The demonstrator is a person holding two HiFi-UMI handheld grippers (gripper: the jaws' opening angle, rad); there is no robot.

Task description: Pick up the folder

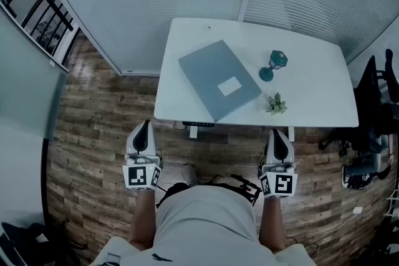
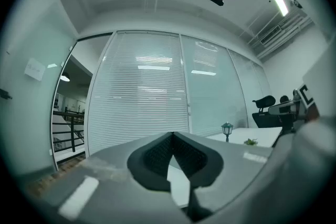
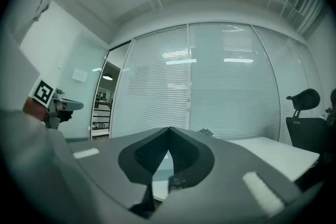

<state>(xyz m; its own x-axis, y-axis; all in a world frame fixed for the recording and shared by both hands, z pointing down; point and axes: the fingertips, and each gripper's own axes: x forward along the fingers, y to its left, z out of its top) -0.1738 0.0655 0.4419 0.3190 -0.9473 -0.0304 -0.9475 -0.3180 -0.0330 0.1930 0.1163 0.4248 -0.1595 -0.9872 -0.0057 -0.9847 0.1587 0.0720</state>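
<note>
Nothing of the pick-up is done yet. The folder (image 1: 219, 79) lies flat on the white table (image 1: 312, 90), a grey-blue slab with a pale label on its cover, set at an angle so that its near corner comes right to the table's front edge. Nothing touches it.

The left gripper (image 1: 141, 134) hangs short of the table, out over the wooden floor and close to the person's body. In the left gripper view its jaws are pressed together with nothing between them. The right gripper (image 1: 277, 134) is level with it on the other side, also short of the table's edge, its jaws likewise closed and empty in the right gripper view. Both point forward toward the table and the blinds behind it.

To the right of the folder stand a small teal lantern (image 1: 275, 65) and a little green sprig (image 1: 276, 104), both near the folder but apart from it.

So the whole job is ahead: bring a gripper up to the folder, spread its jaws, take an edge, most likely that near corner, and lift. The lantern and sprig sit on the right gripper's side and could be knocked on the way in.
</note>
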